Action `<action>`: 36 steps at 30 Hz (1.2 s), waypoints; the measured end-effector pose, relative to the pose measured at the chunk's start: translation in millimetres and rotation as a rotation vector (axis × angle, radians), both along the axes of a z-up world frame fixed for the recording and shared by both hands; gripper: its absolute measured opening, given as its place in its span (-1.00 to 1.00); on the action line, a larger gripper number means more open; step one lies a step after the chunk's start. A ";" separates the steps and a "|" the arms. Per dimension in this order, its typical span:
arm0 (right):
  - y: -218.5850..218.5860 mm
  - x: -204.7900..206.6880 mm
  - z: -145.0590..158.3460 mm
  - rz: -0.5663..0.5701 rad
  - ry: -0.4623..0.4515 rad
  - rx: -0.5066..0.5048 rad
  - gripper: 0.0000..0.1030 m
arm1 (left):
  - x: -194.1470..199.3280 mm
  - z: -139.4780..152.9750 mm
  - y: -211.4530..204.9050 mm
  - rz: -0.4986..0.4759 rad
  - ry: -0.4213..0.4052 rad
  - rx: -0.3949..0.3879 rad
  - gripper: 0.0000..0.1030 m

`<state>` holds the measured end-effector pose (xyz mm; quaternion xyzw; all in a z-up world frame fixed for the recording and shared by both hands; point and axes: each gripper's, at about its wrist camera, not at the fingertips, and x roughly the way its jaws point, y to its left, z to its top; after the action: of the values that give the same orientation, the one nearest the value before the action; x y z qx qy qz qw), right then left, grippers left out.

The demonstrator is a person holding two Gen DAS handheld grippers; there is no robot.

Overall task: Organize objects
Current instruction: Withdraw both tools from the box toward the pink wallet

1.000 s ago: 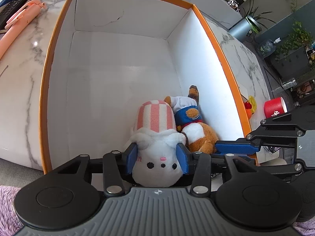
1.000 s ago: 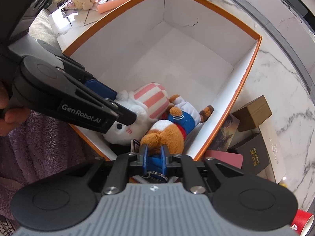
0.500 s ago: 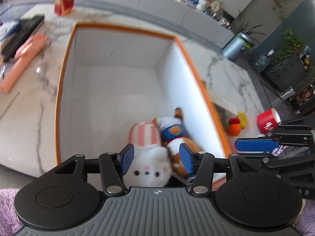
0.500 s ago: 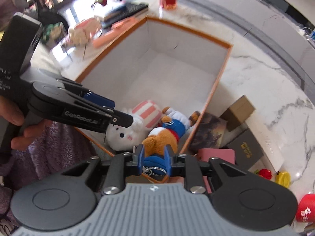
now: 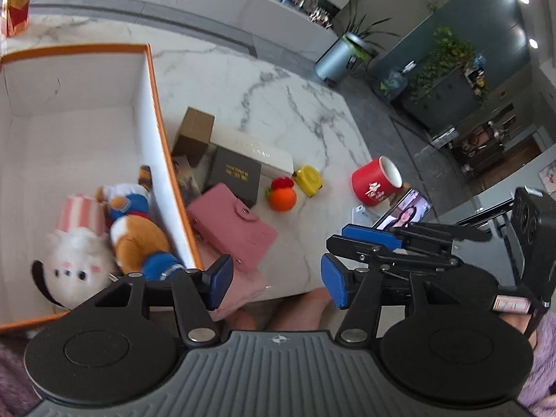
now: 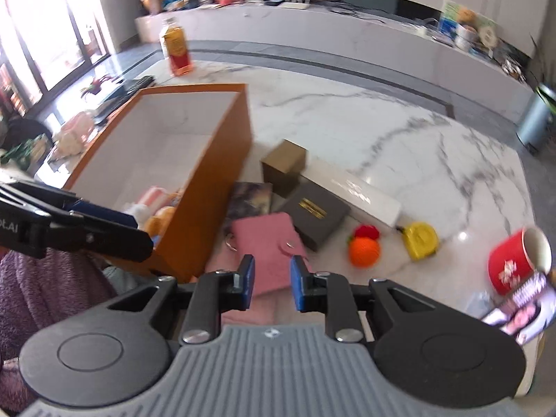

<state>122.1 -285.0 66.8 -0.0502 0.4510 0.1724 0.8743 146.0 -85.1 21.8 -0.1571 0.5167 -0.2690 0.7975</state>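
Note:
An orange box (image 5: 157, 104) with white inside walls holds a white bunny plush (image 5: 78, 264) in a striped hat and a brown bear plush (image 5: 139, 239) in blue. My left gripper (image 5: 276, 285) hangs over the table edge to the right of the box, its jaws opening with nothing between them. A pink wallet (image 6: 267, 243) lies just beyond my right gripper (image 6: 272, 283), whose pads stand close together and hold nothing. Beside the wallet are an orange toy fruit (image 6: 364, 250), a yellow tape measure (image 6: 420, 239) and a red mug (image 6: 514, 260).
Against the box's (image 6: 222, 160) right wall lie a picture card (image 6: 252, 196), a dark grey box (image 6: 316, 212), a brown box (image 6: 285, 163) and a long white box (image 6: 361, 191). A phone (image 6: 521, 309) leans near the mug. A bottle (image 6: 175, 48) stands behind the box.
Both grippers rose out of the box and swung right over the table. The left let go of the bunny, the right of the bear; both plushes stay in the box.

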 end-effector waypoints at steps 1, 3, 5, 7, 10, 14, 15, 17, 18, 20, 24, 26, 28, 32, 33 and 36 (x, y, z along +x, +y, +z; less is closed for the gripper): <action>-5.8 -1.6 -6.2 -0.015 0.000 0.013 -0.52 | 1.9 -3.7 -7.9 0.002 0.010 0.011 0.33; -13.9 -4.5 -21.9 -0.031 0.005 0.046 -0.44 | 5.7 -12.0 -25.4 0.012 0.034 0.049 0.34; -20.0 -9.7 -37.6 -0.043 0.012 0.075 -0.36 | 8.9 -22.6 -37.7 0.025 0.057 0.086 0.35; -23.5 -11.0 -52.7 -0.068 0.010 0.097 -0.36 | 12.6 -33.0 -47.0 0.057 0.080 0.119 0.39; -29.1 -4.6 -71.5 -0.129 -0.019 0.113 -0.38 | 17.9 -45.8 -57.0 0.105 0.099 0.149 0.45; -38.6 11.4 -88.6 -0.180 -0.043 0.142 -0.42 | 19.6 -45.3 -71.8 0.152 0.054 0.196 0.60; -39.8 14.8 -91.8 -0.174 -0.044 0.151 -0.43 | 20.0 -45.0 -76.0 0.159 0.047 0.218 0.62; -40.3 19.3 -95.9 -0.163 -0.054 0.158 -0.43 | 19.1 -45.0 -85.7 0.149 0.003 0.267 0.58; -40.5 20.8 -97.4 -0.158 -0.059 0.161 -0.43 | 18.3 -45.3 -89.8 0.145 -0.010 0.287 0.57; -41.8 23.3 -99.5 -0.149 -0.065 0.171 -0.43 | 17.0 -46.6 -94.9 0.132 -0.021 0.306 0.55; -43.6 27.0 -105.8 -0.136 -0.055 0.194 -0.40 | 23.2 -53.5 -98.7 0.145 0.010 0.320 0.42; -46.7 29.6 -110.0 -0.143 -0.036 0.212 -0.40 | 24.3 -55.7 -101.5 0.147 0.005 0.341 0.42; -50.8 31.7 -114.1 -0.164 -0.015 0.208 -0.40 | 23.3 -57.2 -108.0 0.129 -0.017 0.382 0.42; -59.4 32.2 -118.5 -0.198 0.006 0.221 -0.40 | 25.6 -63.0 -111.0 0.150 0.024 0.399 0.42; -60.6 32.5 -118.8 -0.203 0.008 0.221 -0.40 | 25.4 -64.4 -111.8 0.165 0.027 0.407 0.43; -62.9 33.3 -119.8 -0.223 0.012 0.195 -0.40 | 23.7 -69.4 -114.5 0.217 0.023 0.425 0.53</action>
<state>155.4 -347.9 -52.9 0.0865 0.4402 0.1173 0.8860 169.7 -199.6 -47.5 -0.0434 0.5510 -0.0653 0.8308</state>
